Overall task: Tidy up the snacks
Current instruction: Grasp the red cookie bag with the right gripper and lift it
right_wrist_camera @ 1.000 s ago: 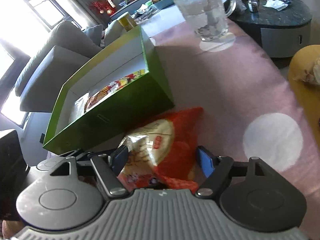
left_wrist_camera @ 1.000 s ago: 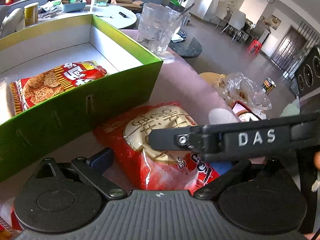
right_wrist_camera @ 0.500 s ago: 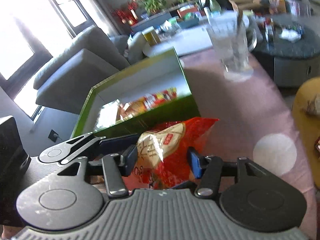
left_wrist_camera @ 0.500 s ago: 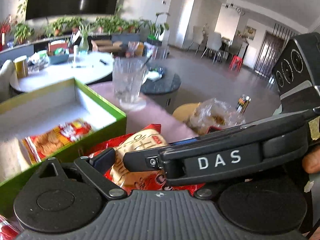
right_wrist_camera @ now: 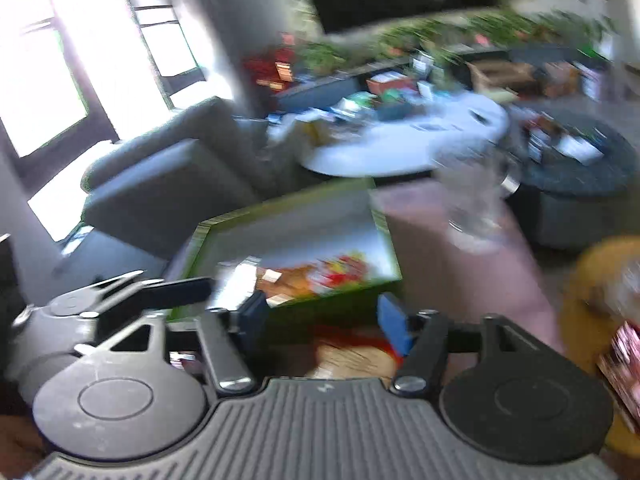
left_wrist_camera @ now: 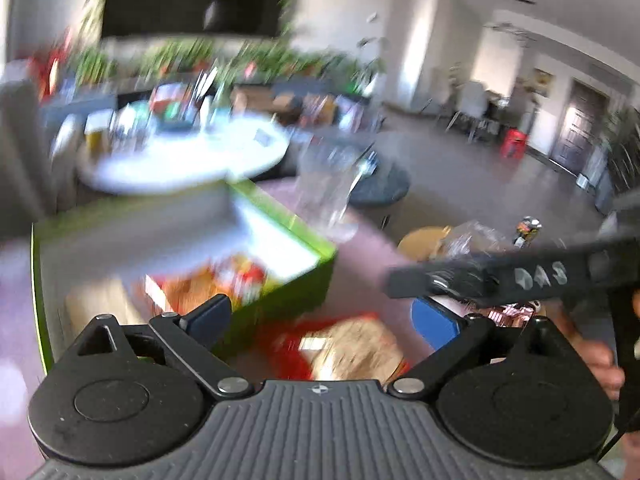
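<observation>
Both views are blurred by motion. A red snack bag [left_wrist_camera: 340, 348] with a pale round print lies low between the fingers of my left gripper [left_wrist_camera: 320, 314], which is open and not touching it. In the right wrist view the same bag [right_wrist_camera: 352, 350] sits below and between the blue pads of my right gripper [right_wrist_camera: 324, 318]. Its jaws are opening and the pads do not press the bag. Just behind stands the green box [left_wrist_camera: 316, 280] [right_wrist_camera: 360, 296], with another red and yellow snack bag [left_wrist_camera: 224, 284] [right_wrist_camera: 320, 276] inside. Each gripper's finger shows at the edge of the other's view.
A clear glass [left_wrist_camera: 328, 192] [right_wrist_camera: 472, 200] stands on the pink tabletop [left_wrist_camera: 360, 256] beyond the box. A yellow stool [right_wrist_camera: 592, 280] with a plastic bag is at the right. A white round table [left_wrist_camera: 180, 160] and a grey sofa [right_wrist_camera: 160, 184] lie further back.
Both grippers rose and their views tipped upward. The right gripper closed on the red bag and lifted it, then widened; the bag now sits lower between the fingers.
</observation>
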`<move>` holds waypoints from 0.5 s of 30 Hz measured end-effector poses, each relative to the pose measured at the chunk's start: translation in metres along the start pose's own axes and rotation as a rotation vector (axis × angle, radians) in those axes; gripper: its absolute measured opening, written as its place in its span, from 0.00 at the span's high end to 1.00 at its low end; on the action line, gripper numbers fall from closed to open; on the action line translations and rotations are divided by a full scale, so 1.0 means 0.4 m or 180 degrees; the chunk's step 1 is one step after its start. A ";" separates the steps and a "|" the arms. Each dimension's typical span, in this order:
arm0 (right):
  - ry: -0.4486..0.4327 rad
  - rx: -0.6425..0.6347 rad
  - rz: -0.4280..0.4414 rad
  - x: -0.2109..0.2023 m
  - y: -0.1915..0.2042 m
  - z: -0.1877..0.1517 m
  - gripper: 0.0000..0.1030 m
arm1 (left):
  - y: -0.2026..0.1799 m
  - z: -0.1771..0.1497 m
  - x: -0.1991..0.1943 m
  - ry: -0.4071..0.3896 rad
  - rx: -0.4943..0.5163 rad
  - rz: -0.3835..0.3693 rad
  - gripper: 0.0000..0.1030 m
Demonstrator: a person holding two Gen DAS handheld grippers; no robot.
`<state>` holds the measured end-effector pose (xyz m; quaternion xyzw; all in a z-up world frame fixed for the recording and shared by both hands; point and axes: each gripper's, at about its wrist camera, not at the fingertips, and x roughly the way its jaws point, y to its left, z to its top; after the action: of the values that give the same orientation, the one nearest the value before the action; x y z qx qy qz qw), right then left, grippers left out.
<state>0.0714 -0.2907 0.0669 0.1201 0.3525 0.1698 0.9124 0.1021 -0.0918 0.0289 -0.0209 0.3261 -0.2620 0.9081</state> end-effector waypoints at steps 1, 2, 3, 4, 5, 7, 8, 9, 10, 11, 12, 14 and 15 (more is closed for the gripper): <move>0.0106 0.0076 -0.0073 0.017 -0.022 -0.016 0.38 | 0.017 -0.010 0.024 0.0090 -0.0125 -0.0014 0.06; 0.0232 0.0138 -0.0131 0.037 -0.038 -0.035 0.38 | 0.028 -0.018 0.048 0.0176 -0.0205 -0.0046 0.06; 0.0353 0.0214 -0.0166 0.058 -0.057 -0.053 0.38 | 0.035 -0.026 0.070 0.0258 -0.0257 -0.0073 0.06; 0.0454 0.0310 -0.0183 0.078 -0.074 -0.068 0.38 | 0.038 -0.035 0.090 0.0328 -0.0290 -0.0074 0.06; 0.0556 0.0438 -0.0184 0.098 -0.092 -0.083 0.38 | 0.037 -0.043 0.105 0.0368 -0.0312 -0.0064 0.06; 0.0706 0.0678 -0.0186 0.129 -0.116 -0.100 0.37 | 0.044 -0.052 0.135 0.0405 -0.0370 -0.0084 0.06; 0.0753 0.0777 -0.0210 0.144 -0.123 -0.101 0.37 | 0.051 -0.056 0.147 0.0427 -0.0415 -0.0116 0.06; 0.0776 0.0847 -0.0195 0.155 -0.131 -0.101 0.37 | 0.054 -0.060 0.156 0.0469 -0.0449 -0.0140 0.06; 0.0777 0.0919 -0.0165 0.162 -0.139 -0.102 0.36 | 0.059 -0.063 0.170 0.0546 -0.0458 -0.0137 0.06; 0.0774 0.0969 -0.0145 0.168 -0.147 -0.099 0.32 | 0.057 -0.072 0.173 0.0600 -0.0447 -0.0099 0.06; 0.0765 0.1010 -0.0125 0.171 -0.156 -0.097 0.30 | 0.056 -0.076 0.180 0.0624 -0.0429 -0.0052 0.06; 0.0738 0.1042 -0.0113 0.176 -0.166 -0.092 0.30 | 0.057 -0.083 0.182 0.0603 -0.0394 -0.0075 0.06; 0.0737 0.1031 -0.0099 0.177 -0.163 -0.085 0.30 | 0.055 -0.084 0.187 0.0612 -0.0383 -0.0115 0.06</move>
<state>0.1120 -0.3190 -0.0225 0.2395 0.4796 0.1094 0.8371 0.1407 -0.1050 -0.0454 -0.0559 0.4265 -0.2592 0.8648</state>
